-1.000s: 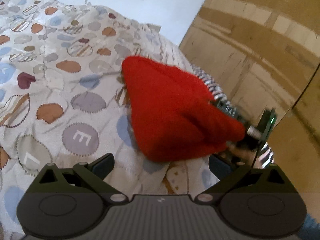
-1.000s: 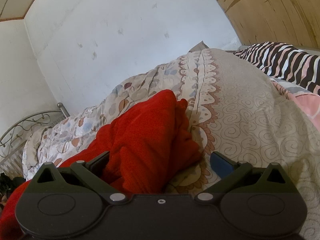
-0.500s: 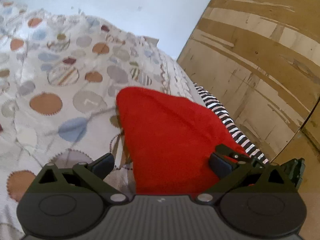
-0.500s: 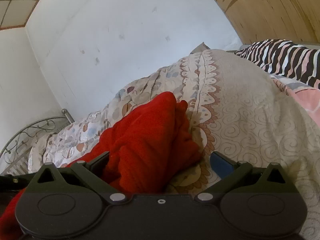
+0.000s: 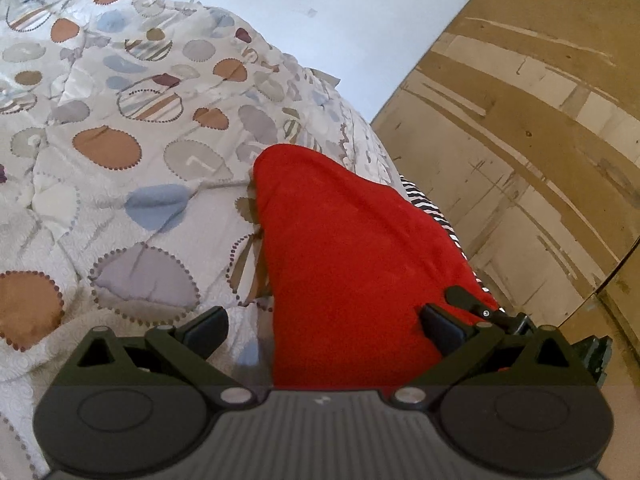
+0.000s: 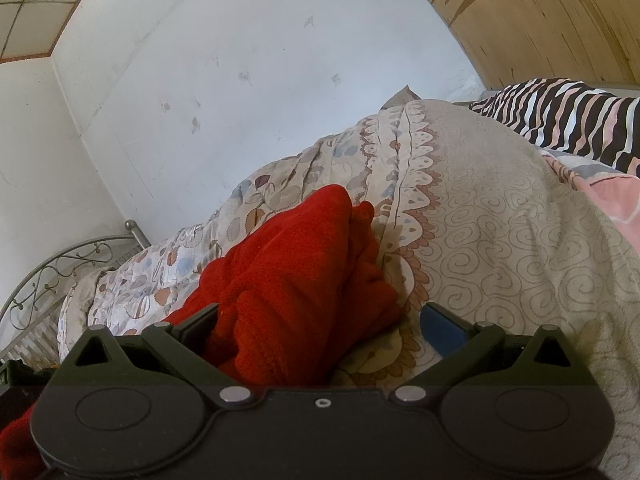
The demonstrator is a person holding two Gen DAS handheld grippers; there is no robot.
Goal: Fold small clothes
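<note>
A red fleece garment [image 5: 352, 264] lies bunched on a patterned quilt [image 5: 120, 184]. In the left wrist view it fills the lower middle, between the open jaws of my left gripper [image 5: 324, 330], close over it. The tip of the other gripper [image 5: 472, 300] shows at its right edge. In the right wrist view the same red garment [image 6: 296, 292] is heaped in folds between the open jaws of my right gripper [image 6: 320, 326]. Neither gripper holds the cloth.
The quilt [image 6: 500, 240] covers the bed. A zebra-striped cloth [image 6: 568, 116] lies at the far right, with a pink cloth [image 6: 616, 200] beside it. A wooden panel wall [image 5: 520, 128] stands to the right, a metal bed frame [image 6: 60, 276] to the left.
My left gripper has moved in over the red garment, which now sits between its jaws. The right gripper has barely moved.
</note>
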